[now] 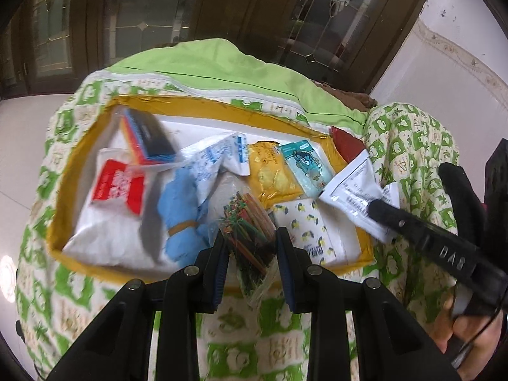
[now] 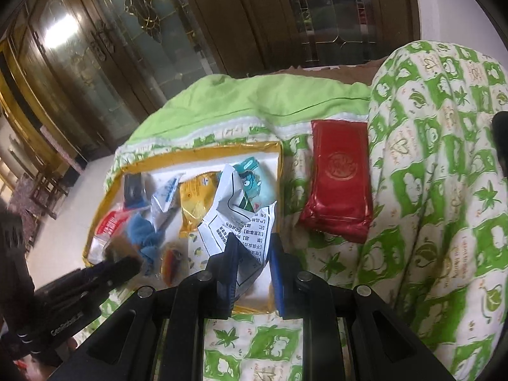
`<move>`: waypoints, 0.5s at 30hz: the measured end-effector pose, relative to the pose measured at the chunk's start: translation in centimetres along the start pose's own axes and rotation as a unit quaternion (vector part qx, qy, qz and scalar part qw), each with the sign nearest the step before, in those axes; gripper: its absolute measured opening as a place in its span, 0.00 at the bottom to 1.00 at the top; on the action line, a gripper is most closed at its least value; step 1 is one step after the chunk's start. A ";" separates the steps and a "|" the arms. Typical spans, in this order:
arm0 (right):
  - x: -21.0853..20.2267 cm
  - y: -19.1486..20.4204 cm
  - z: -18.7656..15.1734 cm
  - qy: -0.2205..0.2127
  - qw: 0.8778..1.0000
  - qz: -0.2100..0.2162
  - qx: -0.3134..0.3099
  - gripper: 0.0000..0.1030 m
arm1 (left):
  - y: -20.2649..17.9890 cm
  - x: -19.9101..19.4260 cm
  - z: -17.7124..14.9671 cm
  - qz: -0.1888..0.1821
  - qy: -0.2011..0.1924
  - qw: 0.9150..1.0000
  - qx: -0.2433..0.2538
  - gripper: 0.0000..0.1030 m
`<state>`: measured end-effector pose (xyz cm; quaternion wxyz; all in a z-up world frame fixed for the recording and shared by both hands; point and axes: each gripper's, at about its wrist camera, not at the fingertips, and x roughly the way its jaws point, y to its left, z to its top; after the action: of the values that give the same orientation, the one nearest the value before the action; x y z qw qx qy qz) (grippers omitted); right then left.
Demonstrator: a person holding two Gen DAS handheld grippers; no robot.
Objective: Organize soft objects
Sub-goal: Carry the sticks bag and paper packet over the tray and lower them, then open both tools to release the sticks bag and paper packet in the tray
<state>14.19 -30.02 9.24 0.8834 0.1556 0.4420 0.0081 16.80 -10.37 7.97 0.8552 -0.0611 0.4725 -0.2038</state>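
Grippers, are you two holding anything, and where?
Left gripper pinches the clear bag of colourful sticks mid-body; right gripper clamps the white printed packet by its lower edge.

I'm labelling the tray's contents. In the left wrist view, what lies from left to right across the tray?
Red-and-white packet → blue cloth → yellow snack bag → teal cartoon packet → white printed sachet.

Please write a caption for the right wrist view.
Right gripper fingers pinch a white printed packet above the yellow-rimmed tray on a bed.
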 end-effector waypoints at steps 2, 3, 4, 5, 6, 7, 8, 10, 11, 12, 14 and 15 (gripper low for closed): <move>0.7 0.4 0.0 0.001 1.000 -0.005 -0.004 0.20 | 0.1 0.6 0.3 -0.001 0.003 1.000 -0.001 0.27; 1.0 0.6 0.0 0.003 1.000 -0.004 -0.005 0.20 | 0.3 0.9 0.4 -0.001 0.005 1.000 -0.002 0.27; 1.3 0.7 0.0 0.005 1.000 -0.003 -0.005 0.20 | 0.4 1.2 0.5 0.000 0.007 1.000 -0.002 0.27; 1.7 0.8 -0.1 0.007 1.000 -0.005 -0.005 0.21 | 0.6 1.6 0.6 0.002 0.010 1.000 -0.001 0.27; 2.0 0.9 -0.1 0.010 1.000 -0.007 -0.006 0.21 | 0.6 1.8 0.7 0.004 0.012 1.000 0.000 0.27; 2.3 0.9 -0.1 0.012 1.000 -0.007 -0.006 0.21 | 0.7 2.1 0.8 0.006 0.014 1.000 0.000 0.27; 2.6 0.7 -0.1 0.015 1.000 -0.006 -0.002 0.21 | 0.8 2.3 0.9 0.006 0.016 1.000 -0.002 0.27; 3.0 0.4 -0.2 0.023 1.000 0.003 0.007 0.22 | 0.8 2.4 1.0 0.008 0.013 1.000 -0.003 0.28; 3.1 0.3 -0.3 0.024 1.000 0.004 0.009 0.30 | 0.8 2.4 1.0 0.009 0.011 1.000 -0.002 0.29; 3.0 0.3 -0.3 0.022 1.000 0.004 0.009 0.37 | 0.7 2.4 1.0 0.011 0.009 1.000 -0.002 0.38; 2.7 0.3 -0.4 0.017 1.000 0.021 0.011 0.51 | 0.8 1.9 0.9 0.016 0.000 1.000 -0.005 0.60; 2.5 0.5 -0.4 0.014 1.000 0.022 0.009 0.53 | 0.8 1.6 0.8 0.019 -0.007 1.000 -0.006 0.69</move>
<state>15.43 -29.10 7.19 0.8753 0.1731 0.4508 0.0259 18.50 -10.32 6.93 0.8622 -0.0586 0.4684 -0.1839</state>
